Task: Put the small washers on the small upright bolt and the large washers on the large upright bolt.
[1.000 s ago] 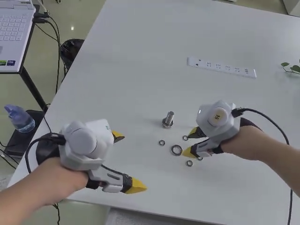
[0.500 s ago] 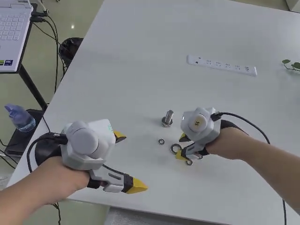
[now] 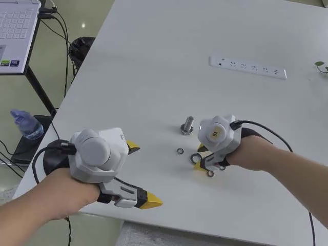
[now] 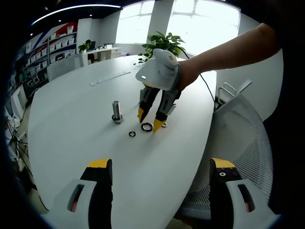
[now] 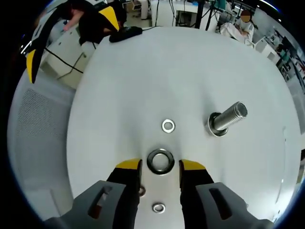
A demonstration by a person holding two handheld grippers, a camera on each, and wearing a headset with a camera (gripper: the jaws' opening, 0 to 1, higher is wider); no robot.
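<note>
a: right gripper [image 5: 160,165]: your jaws stand parted, one yellow tip on each side of the large washer [image 5: 160,161]. a sliver of table [image 5: 143,71] shows on both sides, and nothing is pinched yet.

b: how will the ring handle?

a: judge it a thin, stiff metal ring, light and slick, lying flat. take it across its outer rim with the tips low on the tabletop. a high or skewed bite would likely flick it away.

b: and beyond the ring?

a: a small washer [image 5: 167,126] lies just ahead. the one upright bolt [image 5: 228,117] stands farther off to one side. two more small washers [image 5: 158,207] lie nearer you, down between the jaw bodies. your left gripper [image 4: 161,164] hangs spread wide and empty near the table edge.

b: what differs from a second ago?

a: then the ring lay just outside your right tips; now they straddle it, the gripper having moved in over it. your left gripper sits much where it was.
</note>
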